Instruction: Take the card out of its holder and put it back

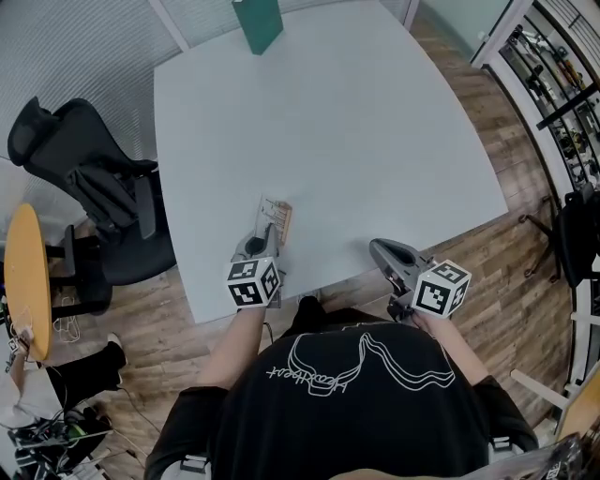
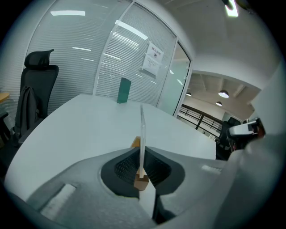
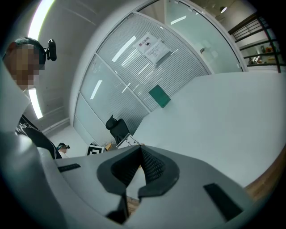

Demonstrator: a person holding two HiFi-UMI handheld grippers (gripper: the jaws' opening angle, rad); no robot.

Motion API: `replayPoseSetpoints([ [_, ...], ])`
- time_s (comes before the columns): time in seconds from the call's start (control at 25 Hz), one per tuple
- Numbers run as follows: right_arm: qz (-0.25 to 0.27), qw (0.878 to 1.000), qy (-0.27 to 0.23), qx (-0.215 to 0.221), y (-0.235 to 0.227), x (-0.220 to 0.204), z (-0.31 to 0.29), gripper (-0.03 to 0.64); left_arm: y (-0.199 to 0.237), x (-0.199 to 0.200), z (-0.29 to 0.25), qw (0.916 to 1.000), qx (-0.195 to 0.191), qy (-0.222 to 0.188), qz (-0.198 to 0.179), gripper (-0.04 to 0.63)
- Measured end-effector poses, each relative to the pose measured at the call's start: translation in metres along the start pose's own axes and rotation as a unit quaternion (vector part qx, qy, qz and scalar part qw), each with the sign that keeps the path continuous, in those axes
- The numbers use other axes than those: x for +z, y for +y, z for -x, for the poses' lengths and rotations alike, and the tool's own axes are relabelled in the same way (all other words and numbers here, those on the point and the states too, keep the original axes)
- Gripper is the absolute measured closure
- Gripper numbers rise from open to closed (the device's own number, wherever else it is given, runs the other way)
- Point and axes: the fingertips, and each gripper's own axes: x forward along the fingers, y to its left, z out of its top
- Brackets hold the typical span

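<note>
Your left gripper [image 1: 270, 232] has its jaws pinching the card [image 2: 142, 129], which stands edge-on and upright between them. A small wooden holder [image 2: 141, 181] shows at the card's near end. The card is over the table [image 1: 356, 141] near its front edge; I cannot tell whether it touches the surface. Your right gripper [image 3: 139, 150] is at the table's front edge, jaws pressed together on nothing.

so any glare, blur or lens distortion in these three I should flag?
Head view: fisheye bows the table edges, light even, no glare. Left gripper view: black vignetted corners, ceiling light blown out at top, card edge-on but sharp. Right gripper view: window frames curve strongly, strip light flares upper left.
</note>
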Motion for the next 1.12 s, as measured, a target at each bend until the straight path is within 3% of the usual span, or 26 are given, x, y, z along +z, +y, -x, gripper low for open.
replayPoseSetpoints([
  [0.24,-0.007,1.000,0.000,0.003,-0.005,-0.004,0.002,0.607,-0.002,0.004,0.000,0.9998,-0.013,-0.007,0.012,0.568],
  [0.4,-0.001,1.000,-0.002,0.009,-0.001,-0.003,0.008,0.607,-0.004,0.012,0.007,0.9992,-0.017,-0.028,0.023,0.477],
  [0.56,0.007,1.000,-0.007,0.013,0.003,0.000,0.018,0.607,-0.002,0.017,0.022,0.9984,-0.008,-0.046,0.031,0.432],
  [0.92,0.033,0.998,-0.017,0.050,0.027,-0.001,0.052,0.607,-0.024,0.019,0.091,0.9930,0.018,-0.095,0.067,0.417],
  [1.12,0.068,0.994,-0.026,0.084,0.053,0.004,0.070,0.607,-0.078,0.025,0.131,0.9898,-0.046,-0.105,0.085,0.419],
])
